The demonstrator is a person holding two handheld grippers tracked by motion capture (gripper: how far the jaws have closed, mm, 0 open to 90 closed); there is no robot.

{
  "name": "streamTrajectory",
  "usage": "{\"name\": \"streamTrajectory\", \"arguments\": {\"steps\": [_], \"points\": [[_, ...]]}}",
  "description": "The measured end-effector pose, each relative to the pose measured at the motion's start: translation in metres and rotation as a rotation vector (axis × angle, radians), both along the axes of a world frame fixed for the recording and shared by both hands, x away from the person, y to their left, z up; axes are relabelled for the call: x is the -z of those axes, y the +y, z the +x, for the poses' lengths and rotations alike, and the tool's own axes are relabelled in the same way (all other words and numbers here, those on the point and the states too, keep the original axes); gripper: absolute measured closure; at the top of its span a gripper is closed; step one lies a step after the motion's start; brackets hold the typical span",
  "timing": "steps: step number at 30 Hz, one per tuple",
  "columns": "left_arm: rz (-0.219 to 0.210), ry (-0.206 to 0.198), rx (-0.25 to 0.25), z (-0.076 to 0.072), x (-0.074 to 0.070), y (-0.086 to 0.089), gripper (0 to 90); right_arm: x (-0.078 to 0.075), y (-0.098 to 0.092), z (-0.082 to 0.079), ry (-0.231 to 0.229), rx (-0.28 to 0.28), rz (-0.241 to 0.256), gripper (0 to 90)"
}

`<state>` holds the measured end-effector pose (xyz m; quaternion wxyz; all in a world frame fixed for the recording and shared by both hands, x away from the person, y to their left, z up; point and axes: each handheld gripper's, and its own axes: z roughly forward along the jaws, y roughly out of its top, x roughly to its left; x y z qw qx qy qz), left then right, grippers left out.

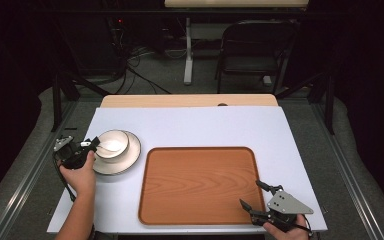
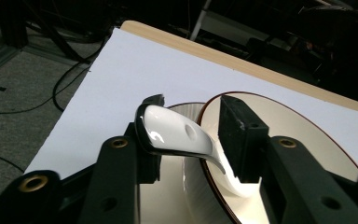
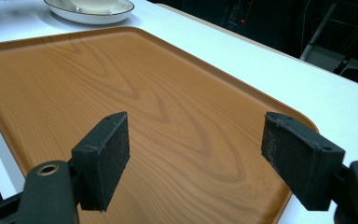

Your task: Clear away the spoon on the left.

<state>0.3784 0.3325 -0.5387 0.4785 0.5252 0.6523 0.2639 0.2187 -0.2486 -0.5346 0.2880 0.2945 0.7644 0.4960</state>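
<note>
White porcelain is what I have in front of me on the left: a spoon (image 2: 177, 135) sits between the jaws of my left gripper (image 1: 91, 146), its handle end pinched there and its bowl end reaching down into the bowl (image 1: 112, 144). In the left gripper view the jaws are closed in on the spoon's handle from both sides, so I call that one clamped on the spoon. The bowl stands on a cream plate (image 1: 130, 159) with a dark rim, and that plate sits near the left edge of the white table surface (image 1: 205, 127), about midway along it. My left hand (image 1: 80, 175) comes in from the near edge and holds the gripper just beside the plate's left side.

Over to the right, the wooden tray (image 1: 197, 185) lies flat, taking up the middle of the surface and running close to the near edge. My right gripper (image 1: 252, 196) hovers at the tray's near right corner, jaws spread wide apart with nothing between them; in the right gripper view I see bare wood grain between the two black pads (image 3: 103, 156). That same view shows the plate at the far side of the tray, well apart from this gripper. Beyond the far edge, a black chair (image 1: 255, 47) stands on the grey floor.
</note>
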Motion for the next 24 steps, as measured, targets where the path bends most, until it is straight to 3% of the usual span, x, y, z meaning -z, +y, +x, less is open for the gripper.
{"name": "streamTrajectory", "arguments": {"steps": [10,24], "points": [[-0.010,-0.016,-0.003,-0.001,0.000,-0.001,69.1,0.000,0.000,0.000,-0.001,-0.002,0.000,23.1],[-0.051,-0.038,0.031,0.001,-0.010,-0.005,77.8,0.000,0.000,0.000,0.001,-0.003,-0.001,23.1]]}}
